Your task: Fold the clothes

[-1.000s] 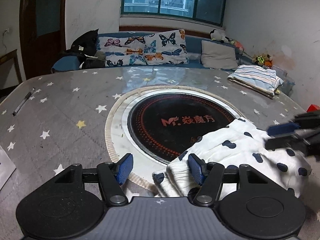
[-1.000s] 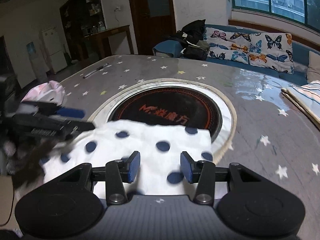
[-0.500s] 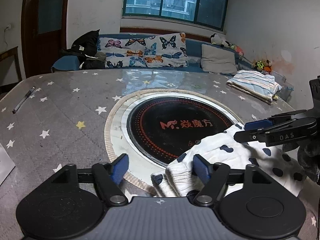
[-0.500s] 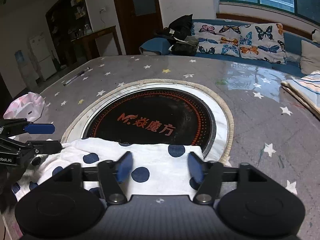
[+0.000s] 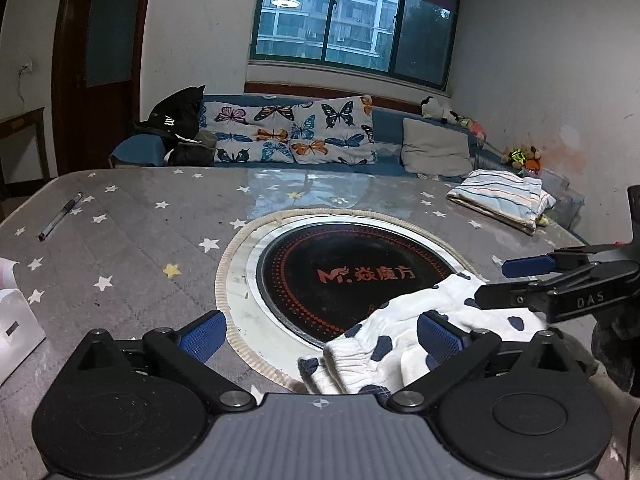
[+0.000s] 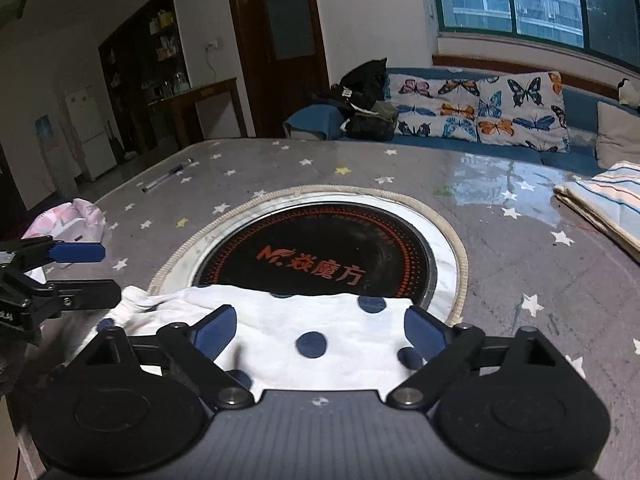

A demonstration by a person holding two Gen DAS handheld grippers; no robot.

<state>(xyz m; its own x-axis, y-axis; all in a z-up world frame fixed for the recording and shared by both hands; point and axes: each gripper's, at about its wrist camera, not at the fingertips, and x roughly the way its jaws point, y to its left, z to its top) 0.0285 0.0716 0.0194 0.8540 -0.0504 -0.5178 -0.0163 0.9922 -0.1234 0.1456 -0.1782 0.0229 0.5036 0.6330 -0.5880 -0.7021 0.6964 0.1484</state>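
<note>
Left wrist view shows the white cotton garment with dark blue polka dots [image 5: 404, 336] lying bunched on the near side of the round black glass hotplate with orange lettering [image 5: 340, 276], which is set into the grey star-printed desk [image 5: 132, 248]. Its ribbed, gathered hem hangs over the hotplate's pale braided rim, nearest the camera. In the right wrist view the same garment [image 6: 288, 328] lies flatter, its far edge straight across the near part of the hotplate [image 6: 320, 256].

Both tools are letting go. The left gripper [image 5: 320, 336] has its blue-padded fingers [image 5: 202, 336] spreading wide; the right-hand pad sits above the cloth, yet neither pad presses on it. The right gripper [image 6: 320, 328] is likewise opening, its fingers [image 6: 216, 326] standing to either side of the fabric with nothing pinched.

My reading is that a fold has just been laid down and released, so the step in hand is the release between folds. The garment looks only partly folded: the hem end is still rumpled.

The next move probably calls for fresh grips on two edge points on the side of the garment away from the hotplate, fingers closing on a single layer, then a lift and carry across.

Well beyond the hotplate, at the desk's far right edge, a folded striped cloth [image 5: 504, 200] rests; a pen [image 5: 60, 216] lies far left.
</note>
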